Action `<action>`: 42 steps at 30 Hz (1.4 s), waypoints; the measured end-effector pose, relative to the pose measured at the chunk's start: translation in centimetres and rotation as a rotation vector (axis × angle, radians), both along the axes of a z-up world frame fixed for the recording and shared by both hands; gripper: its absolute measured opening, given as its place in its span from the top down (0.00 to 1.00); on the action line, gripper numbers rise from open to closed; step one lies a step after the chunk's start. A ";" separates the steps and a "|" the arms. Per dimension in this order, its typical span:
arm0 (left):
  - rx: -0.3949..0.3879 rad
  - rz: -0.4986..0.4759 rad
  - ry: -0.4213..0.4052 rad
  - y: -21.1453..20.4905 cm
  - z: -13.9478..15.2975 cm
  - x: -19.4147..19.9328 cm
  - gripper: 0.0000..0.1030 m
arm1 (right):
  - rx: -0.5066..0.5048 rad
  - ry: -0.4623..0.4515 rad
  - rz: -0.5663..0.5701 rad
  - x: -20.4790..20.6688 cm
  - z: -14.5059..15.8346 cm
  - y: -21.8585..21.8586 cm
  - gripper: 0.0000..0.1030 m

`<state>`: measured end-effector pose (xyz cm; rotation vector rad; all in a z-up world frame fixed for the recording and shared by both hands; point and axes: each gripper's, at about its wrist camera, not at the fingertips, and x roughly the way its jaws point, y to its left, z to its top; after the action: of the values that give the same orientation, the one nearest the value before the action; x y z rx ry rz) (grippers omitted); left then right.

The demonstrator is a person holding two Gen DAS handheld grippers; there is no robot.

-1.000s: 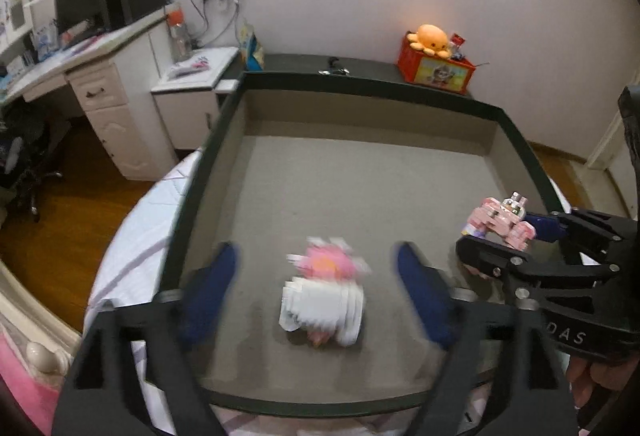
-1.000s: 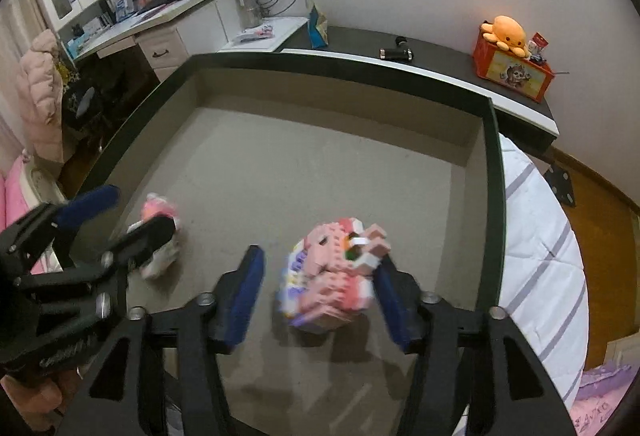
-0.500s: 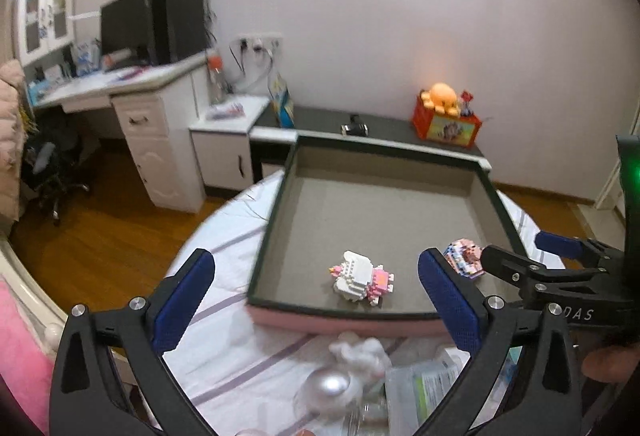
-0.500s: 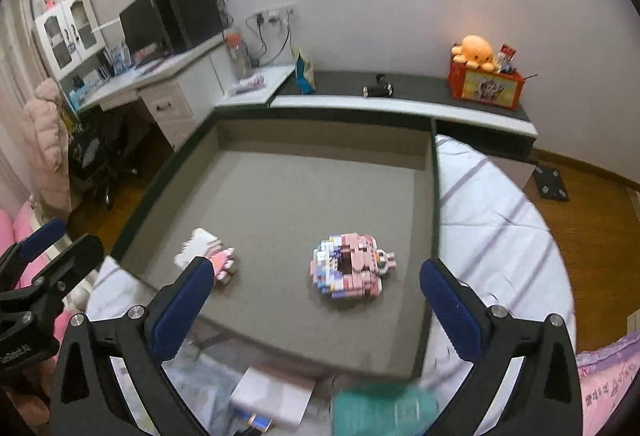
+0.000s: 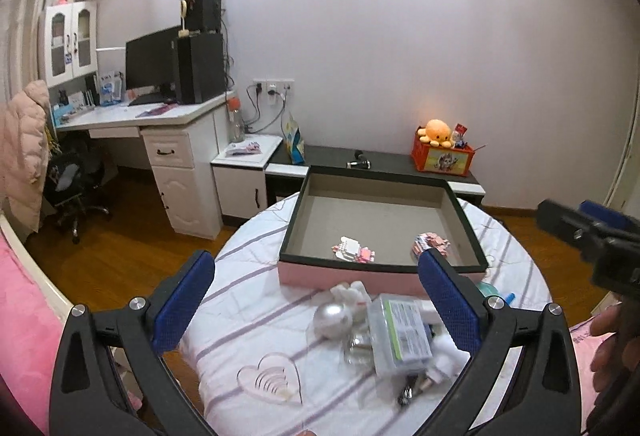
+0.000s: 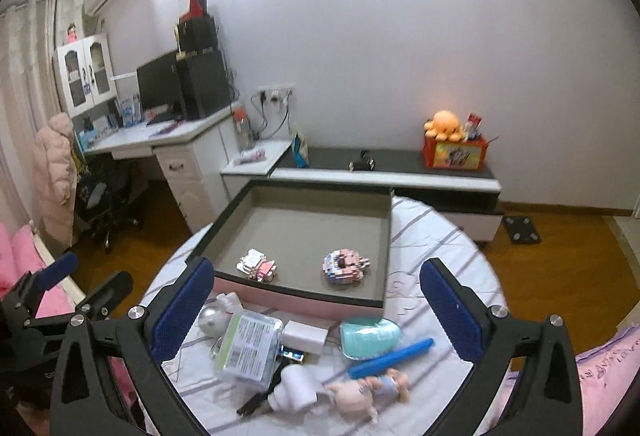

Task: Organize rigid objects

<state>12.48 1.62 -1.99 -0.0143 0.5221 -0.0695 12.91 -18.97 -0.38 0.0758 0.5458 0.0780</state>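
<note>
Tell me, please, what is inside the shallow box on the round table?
Two block-built toys lie inside the box: a white-and-pink one and a pink-and-blue one. Its near wall hides a floor strip.

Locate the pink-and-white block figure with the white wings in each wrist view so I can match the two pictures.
Left wrist view: winged block figure lies in the tray, near its front wall, centre of frame.
Right wrist view: same figure sits in the tray's front-left corner, left of centre.
Shared landmark: orange octopus plush by the wall.

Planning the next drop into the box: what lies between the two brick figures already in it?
Nothing: in the right wrist view, only bare grey floor of the box separates the white-and-pink brick figure from the pink-and-blue brick figure.
</note>
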 end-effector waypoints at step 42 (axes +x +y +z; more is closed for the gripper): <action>0.004 0.048 -0.087 0.6 3.9 -12.5 0.00 | -0.069 -0.132 -0.111 -15.1 1.6 -0.6 0.00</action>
<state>0.02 2.24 1.92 -0.0197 0.4345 -0.0225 -2.14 -19.59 1.23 0.0337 0.4116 -0.0442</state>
